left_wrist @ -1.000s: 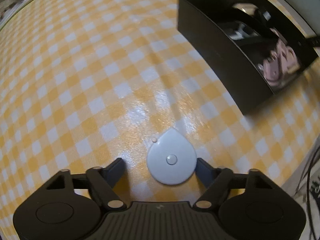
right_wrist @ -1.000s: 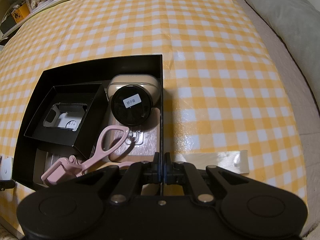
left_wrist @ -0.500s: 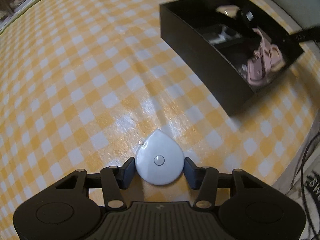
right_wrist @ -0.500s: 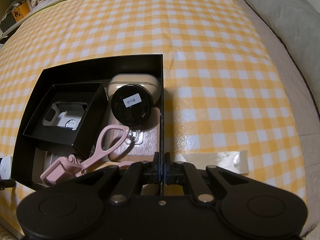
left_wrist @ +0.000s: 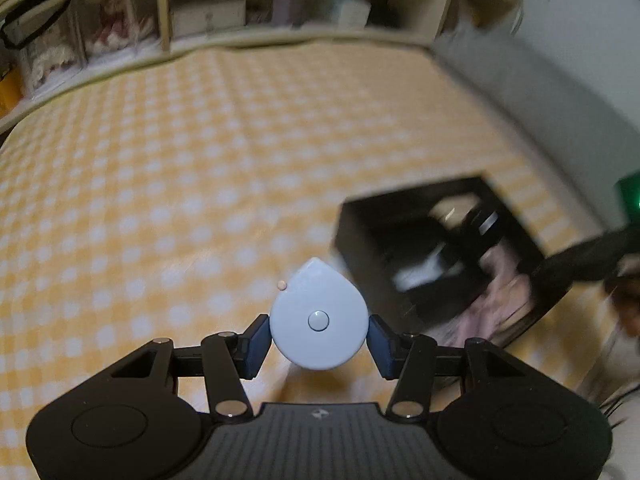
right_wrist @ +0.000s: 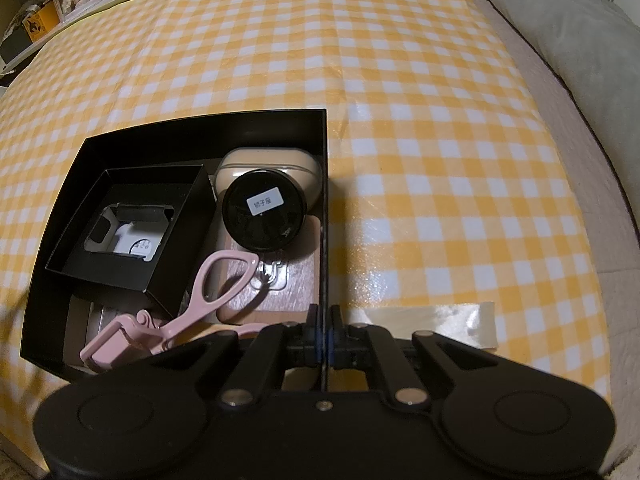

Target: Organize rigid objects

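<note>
Lifted since the earlier frames: the pale blue teardrop-shaped plastic case with a centre button (left_wrist: 318, 320) is off the yellow-and-white checked tablecloth (left_wrist: 168, 168) and hangs between the pads of the left gripper (left_wrist: 318, 334); right gripper (right_wrist: 323, 338) unmoved. Left view is motion-blurred. Ahead and to the left of the left gripper the cloth is bare up to its far edge, shelving beyond. Open black cardboard box (left_wrist: 372, 240) sits ahead-right of the case, near wall close to it. Right view alone shows the box contents: smaller black tray (right_wrist: 132, 216), round black lidded jar with a white label (right_wrist: 264, 210), beige case (right_wrist: 268, 162), pink eyelash curler (right_wrist: 188, 304). Left jaws are clamped on the case's two sides. Right jaws are pinched together on the box's right wall (right_wrist: 325, 216).
</note>
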`<state>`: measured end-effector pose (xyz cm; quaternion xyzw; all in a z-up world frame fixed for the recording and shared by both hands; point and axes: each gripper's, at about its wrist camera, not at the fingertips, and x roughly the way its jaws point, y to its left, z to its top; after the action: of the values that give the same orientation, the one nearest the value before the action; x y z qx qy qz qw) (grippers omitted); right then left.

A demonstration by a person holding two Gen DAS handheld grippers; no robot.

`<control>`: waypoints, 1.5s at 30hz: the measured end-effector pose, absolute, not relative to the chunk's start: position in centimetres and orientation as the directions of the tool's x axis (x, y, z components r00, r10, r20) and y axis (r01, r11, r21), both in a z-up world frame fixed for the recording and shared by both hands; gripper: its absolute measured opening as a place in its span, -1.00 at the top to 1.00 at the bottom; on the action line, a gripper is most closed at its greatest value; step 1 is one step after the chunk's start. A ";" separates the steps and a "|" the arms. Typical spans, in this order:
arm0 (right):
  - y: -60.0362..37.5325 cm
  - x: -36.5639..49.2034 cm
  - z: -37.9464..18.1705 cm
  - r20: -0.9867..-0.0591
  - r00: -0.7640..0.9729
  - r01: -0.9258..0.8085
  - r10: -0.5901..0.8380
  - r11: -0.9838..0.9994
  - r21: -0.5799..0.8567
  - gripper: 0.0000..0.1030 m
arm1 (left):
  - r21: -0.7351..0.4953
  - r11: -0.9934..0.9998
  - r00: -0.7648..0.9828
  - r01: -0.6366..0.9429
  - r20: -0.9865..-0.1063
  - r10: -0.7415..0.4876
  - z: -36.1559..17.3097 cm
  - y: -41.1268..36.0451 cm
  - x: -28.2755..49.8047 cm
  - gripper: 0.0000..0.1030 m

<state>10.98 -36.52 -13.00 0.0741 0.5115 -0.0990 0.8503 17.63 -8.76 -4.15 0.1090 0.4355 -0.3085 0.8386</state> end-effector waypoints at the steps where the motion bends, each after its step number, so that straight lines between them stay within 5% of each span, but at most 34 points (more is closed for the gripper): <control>1: -36.6 11.0 -13.1 -0.885 0.456 0.243 -0.094 0.970 0.022 0.93 | -0.097 0.779 0.432 0.620 -0.786 -0.442 -3.8 -9.5 17.7 -0.03; 14: -36.4 11.0 -12.9 -0.884 0.457 0.244 -0.094 0.970 0.023 0.93 | -0.166 0.745 0.353 0.646 -0.801 -0.484 -6.3 -19.8 18.1 -0.03; 26: -36.5 11.0 -13.0 -0.884 0.457 0.243 -0.097 0.970 0.019 0.92 | -0.169 0.765 0.317 0.621 -0.838 -0.443 -8.1 -20.4 18.7 -0.04; 28: -36.4 11.0 -13.0 -0.884 0.457 0.244 -0.097 0.970 0.020 0.92 | -0.163 0.769 0.324 0.618 -0.838 -0.438 -8.1 -20.4 18.7 -0.22; 30: -36.5 11.0 -13.0 -0.884 0.457 0.244 -0.097 0.970 0.019 0.92 | -0.165 0.781 0.335 0.602 -0.836 -0.434 -8.0 -20.2 18.7 -0.62; 45: -36.3 11.0 -12.9 -0.884 0.457 0.244 -0.099 0.970 0.018 0.92 | -0.168 0.785 0.337 0.596 -0.835 -0.435 -7.1 -20.3 17.6 -0.79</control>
<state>10.99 -36.30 -12.90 0.0711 0.5113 -0.1008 0.8505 17.57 -20.34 -7.14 0.0838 0.4807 -0.3168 0.8134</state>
